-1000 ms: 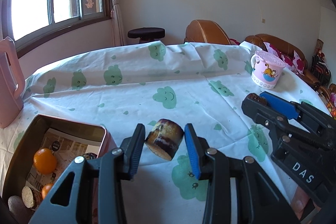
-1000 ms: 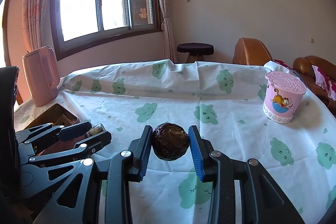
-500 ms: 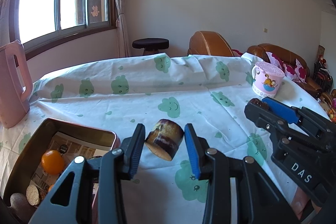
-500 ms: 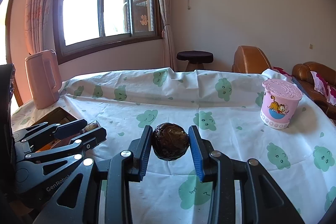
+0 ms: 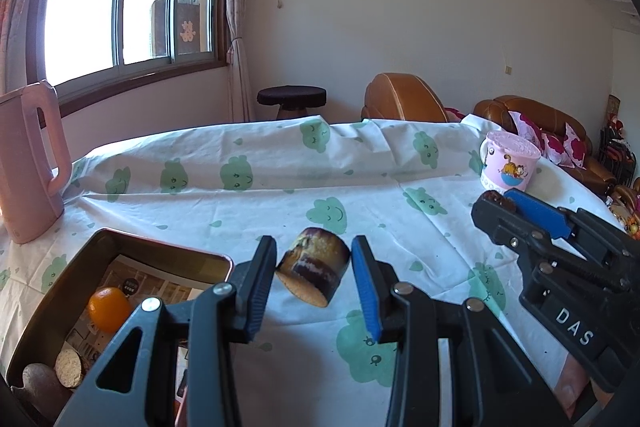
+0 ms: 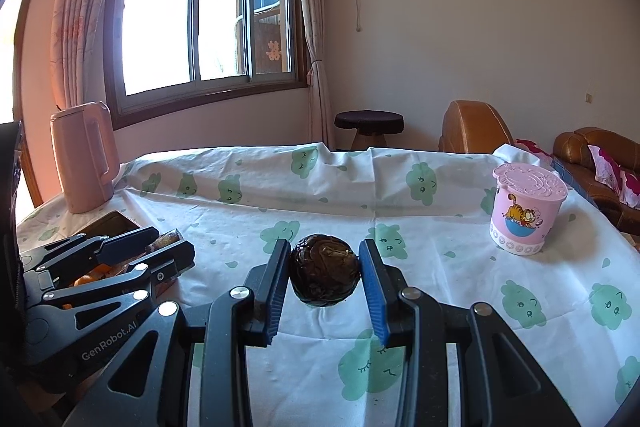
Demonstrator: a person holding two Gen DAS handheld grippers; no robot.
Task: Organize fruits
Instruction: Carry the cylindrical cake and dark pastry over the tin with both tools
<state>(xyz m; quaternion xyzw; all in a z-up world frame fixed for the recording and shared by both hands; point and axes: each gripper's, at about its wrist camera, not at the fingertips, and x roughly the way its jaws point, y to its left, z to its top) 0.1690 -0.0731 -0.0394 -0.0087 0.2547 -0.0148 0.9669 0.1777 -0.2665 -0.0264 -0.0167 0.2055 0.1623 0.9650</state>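
My left gripper (image 5: 314,273) is shut on a short brown fruit chunk (image 5: 314,271) with a pale cut face, held above the tablecloth just right of the metal tin (image 5: 120,241). The tin holds an orange (image 5: 109,308) and other pieces at its near end. My right gripper (image 6: 325,277) is shut on a dark round fruit (image 6: 324,275), held above the cloth. In the left wrist view the right gripper (image 5: 504,201) is at the right; in the right wrist view the left gripper (image 6: 164,243) is at the left, over the tin (image 6: 110,223).
A pink jug (image 5: 30,163) stands at the table's left edge. A pink lidded cup (image 6: 526,213) stands at the right. The white cloth with green clouds (image 6: 360,195) covers the table. A stool (image 6: 368,125) and brown sofas (image 5: 532,131) lie beyond.
Both grippers have risen and tilted up a little while keeping their hold on the fruits. The table and tin sit lower in both views.
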